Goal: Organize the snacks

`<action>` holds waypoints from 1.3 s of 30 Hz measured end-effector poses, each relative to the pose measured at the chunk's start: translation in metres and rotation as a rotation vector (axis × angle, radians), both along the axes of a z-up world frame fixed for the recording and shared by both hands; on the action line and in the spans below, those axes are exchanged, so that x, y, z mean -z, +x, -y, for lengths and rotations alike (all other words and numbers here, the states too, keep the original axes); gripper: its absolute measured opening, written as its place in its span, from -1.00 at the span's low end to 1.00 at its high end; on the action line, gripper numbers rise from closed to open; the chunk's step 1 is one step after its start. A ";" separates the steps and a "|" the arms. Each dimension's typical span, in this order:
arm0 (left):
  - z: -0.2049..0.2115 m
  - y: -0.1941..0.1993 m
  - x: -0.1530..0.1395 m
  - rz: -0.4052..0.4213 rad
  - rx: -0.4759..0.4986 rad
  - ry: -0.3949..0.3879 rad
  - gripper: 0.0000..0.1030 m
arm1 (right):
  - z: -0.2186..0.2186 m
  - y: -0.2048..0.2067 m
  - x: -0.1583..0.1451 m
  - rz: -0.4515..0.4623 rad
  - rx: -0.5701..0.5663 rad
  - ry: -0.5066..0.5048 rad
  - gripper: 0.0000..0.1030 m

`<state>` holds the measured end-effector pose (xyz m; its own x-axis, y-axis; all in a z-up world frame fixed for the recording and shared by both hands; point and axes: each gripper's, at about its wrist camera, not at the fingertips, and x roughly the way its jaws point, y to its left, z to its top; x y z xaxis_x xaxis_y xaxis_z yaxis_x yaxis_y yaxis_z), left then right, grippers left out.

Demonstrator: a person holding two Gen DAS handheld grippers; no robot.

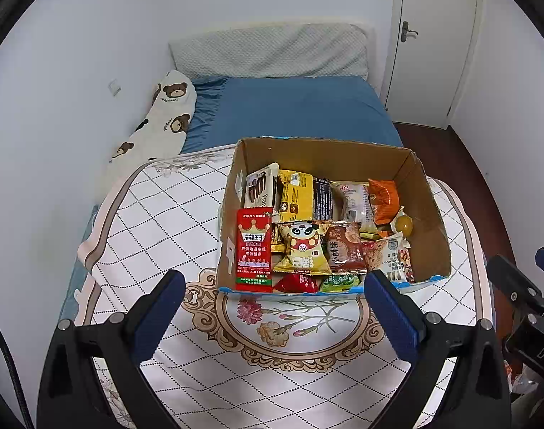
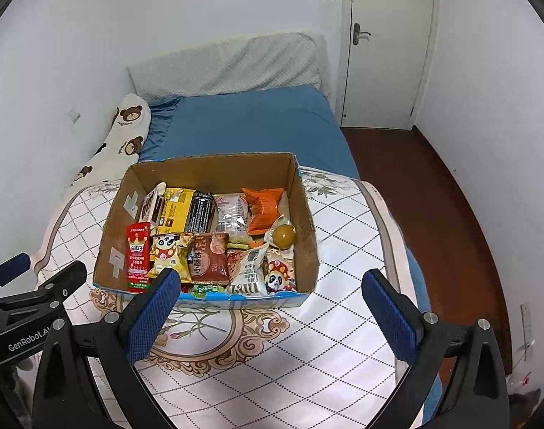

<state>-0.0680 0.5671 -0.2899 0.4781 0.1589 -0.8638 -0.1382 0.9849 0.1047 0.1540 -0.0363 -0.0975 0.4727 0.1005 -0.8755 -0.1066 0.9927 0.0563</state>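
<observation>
An open cardboard box point(image 1: 429, 211) point(image 2: 304, 214) sits on a quilted blanket on the bed, packed with several snack packets. A tall red packet point(image 1: 254, 248) point(image 2: 138, 254) leans at its near left corner. Beside it lie a yellow panda packet point(image 1: 302, 248) point(image 2: 166, 252), a brown packet point(image 1: 343, 248) point(image 2: 209, 259), and an orange packet point(image 1: 384, 200) point(image 2: 263, 209) toward the back right. My left gripper point(image 1: 273, 316) hovers open in front of the box, holding nothing. My right gripper point(image 2: 272, 316) is open too, just short of the box's front edge.
The white diamond-pattern blanket point(image 1: 171, 211) point(image 2: 347, 236) covers the near half of the bed, with a blue sheet point(image 1: 300, 107) behind. A bear-print pillow point(image 1: 161, 118) lies along the left wall. A white door point(image 2: 390, 46) and dark wood floor point(image 2: 432, 207) are to the right.
</observation>
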 end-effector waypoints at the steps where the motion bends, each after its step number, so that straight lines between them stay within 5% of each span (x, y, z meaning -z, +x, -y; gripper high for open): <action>1: 0.000 0.000 0.000 0.000 0.000 -0.002 0.99 | 0.000 0.000 0.000 0.000 -0.001 0.000 1.00; 39: 0.008 -0.008 -0.012 0.011 0.020 -0.005 0.99 | 0.004 -0.005 -0.008 0.007 -0.002 -0.001 1.00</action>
